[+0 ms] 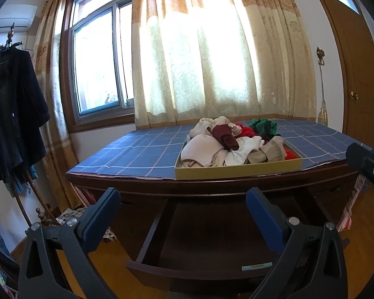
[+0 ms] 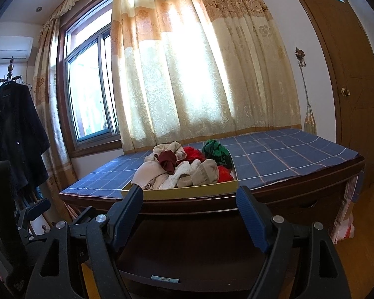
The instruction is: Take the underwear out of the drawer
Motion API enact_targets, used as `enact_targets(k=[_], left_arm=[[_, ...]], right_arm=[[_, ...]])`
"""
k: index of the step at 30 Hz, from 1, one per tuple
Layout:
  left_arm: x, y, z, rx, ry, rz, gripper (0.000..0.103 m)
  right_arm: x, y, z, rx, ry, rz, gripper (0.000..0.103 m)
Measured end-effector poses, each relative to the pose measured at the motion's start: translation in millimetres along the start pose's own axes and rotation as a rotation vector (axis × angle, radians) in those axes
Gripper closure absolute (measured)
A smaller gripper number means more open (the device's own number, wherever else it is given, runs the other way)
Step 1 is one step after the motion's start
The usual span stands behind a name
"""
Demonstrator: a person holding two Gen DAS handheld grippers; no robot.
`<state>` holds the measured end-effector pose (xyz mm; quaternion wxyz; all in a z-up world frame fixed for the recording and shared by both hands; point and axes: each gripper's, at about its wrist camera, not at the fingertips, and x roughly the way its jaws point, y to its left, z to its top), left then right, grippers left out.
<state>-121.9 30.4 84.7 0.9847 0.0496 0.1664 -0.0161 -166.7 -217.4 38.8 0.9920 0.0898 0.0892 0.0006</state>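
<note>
- Our left gripper (image 1: pixel 183 209) is spread wide and holds nothing; our right gripper (image 2: pixel 189 209) is also wide and empty.
- Just below and ahead of both, the drawer (image 1: pixel 199 236) is pulled out toward us; its inside looks dark and bare.
- Further ahead and above, the underwear (image 1: pixel 234 142) lies heaped in a yellow tray (image 1: pixel 236 170) on the desk (image 1: pixel 137 149).
- The tray's long axis runs away from us; the heap shows no clear direction. Neither gripper is clearly nearer.

a dark wooden desk (image 1: pixel 212 186) is carrying a blue checked cloth (image 1: pixel 137 149) spread over its top, and a shallow yellow box (image 1: pixel 236 170) heaped with underwear (image 1: pixel 232 142) is sitting on that cloth.
</note>
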Motion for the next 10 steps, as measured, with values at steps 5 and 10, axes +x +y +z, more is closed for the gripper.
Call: enact_targets(k=[5, 10], left_arm=[[4.5, 3.2, -1.7, -0.025, 0.031, -0.014, 0.0], [5.6, 2.9, -2.4, -0.024, 0.031, 0.013, 0.0]], right_arm=[[3.1, -2.1, -1.9, 0.008, 0.02, 0.004, 0.024], [3.4, -2.6, -1.9, 0.012, 0.021, 0.003, 0.024]])
